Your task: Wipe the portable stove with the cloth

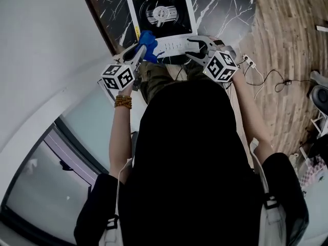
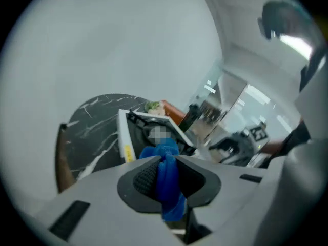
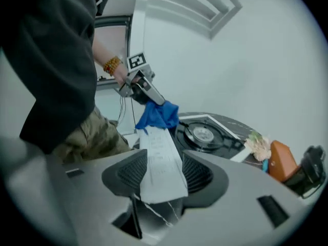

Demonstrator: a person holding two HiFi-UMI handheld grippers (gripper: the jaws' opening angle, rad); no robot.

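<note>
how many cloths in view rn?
1: a blue cloth, pinched in the left gripper at the portable stove's front-left corner. The person's body hides part of the table, so others may be hidden.

The cloth [image 1: 148,44] looks soft, the marble table [image 1: 220,9] glossy.

Portable stove [image 1: 188,14]: square white casing, black top, one round burner [image 1: 163,13] at centre, yellow label [image 1: 137,32] on its left side. Sits flat on the dark marbled table [image 1: 225,9], control strip towards the person.

Cloth [image 1: 147,41]: blue, bunched (not spread), pinched between the jaws of the left gripper [image 1: 139,50], at the stove's near-left corner. Contact with the casing not discernible.
</note>
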